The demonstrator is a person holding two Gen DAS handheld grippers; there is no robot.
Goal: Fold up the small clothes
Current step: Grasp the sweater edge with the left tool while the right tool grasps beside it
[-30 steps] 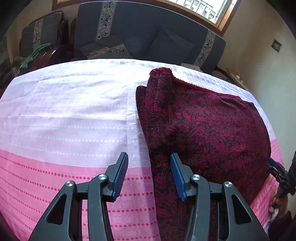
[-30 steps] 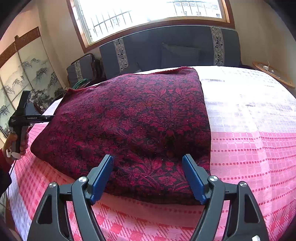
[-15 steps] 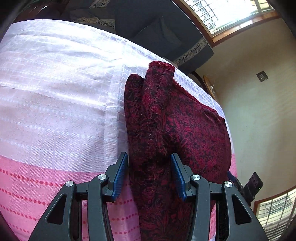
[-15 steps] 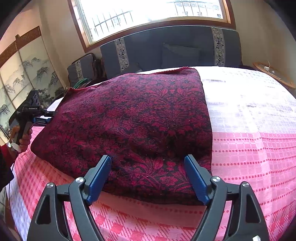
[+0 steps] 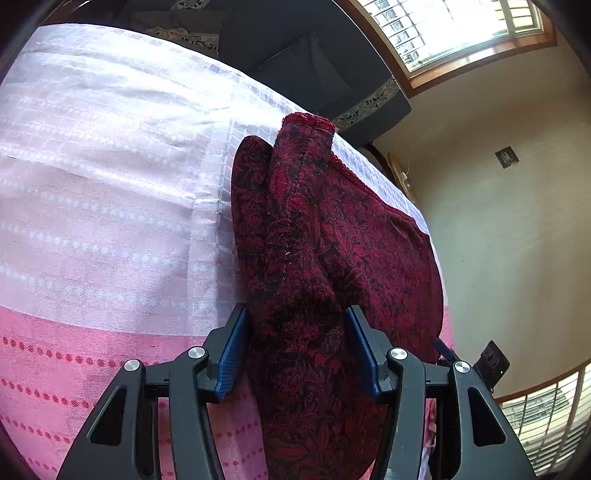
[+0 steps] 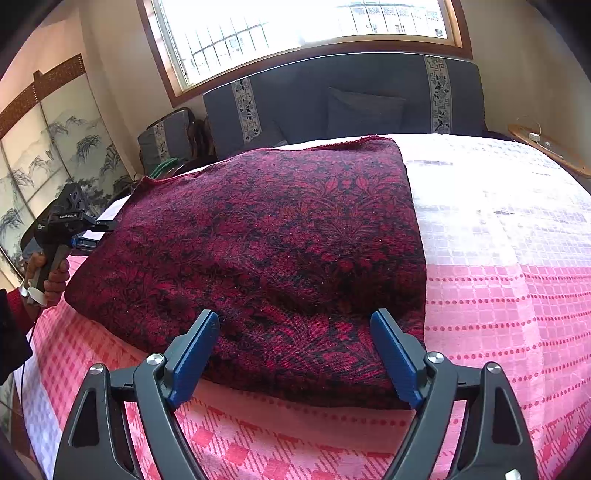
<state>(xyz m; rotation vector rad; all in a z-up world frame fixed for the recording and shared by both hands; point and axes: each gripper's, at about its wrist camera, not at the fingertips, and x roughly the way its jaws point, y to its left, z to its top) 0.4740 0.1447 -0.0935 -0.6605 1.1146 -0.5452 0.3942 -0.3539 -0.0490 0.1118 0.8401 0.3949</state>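
While the folded dark red patterned garment (image 6: 273, 251) lay across the centre of the right wrist frame on the pink and white tablecloth (image 6: 509, 280), the right gripper (image 6: 295, 354) sat at the lower middle with its blue pads (image 6: 395, 354) spread wide and still opening; the near edge of the garment lay between them, and no pad pressed on it. At the left edge of that frame, a hand (image 6: 48, 277) held the left gripper's handle against the garment's far side. Seen from the left wrist, the left gripper (image 5: 295, 350) occupied the lower centre of the frame, and a raised, bunched ridge of the garment (image 5: 303, 258) ran up between its pads (image 5: 232, 350). Those jaws were opening, though both pads still touched the cloth. A dark sofa (image 6: 351, 99) and a window (image 6: 295, 26) filled the top of the right wrist frame.
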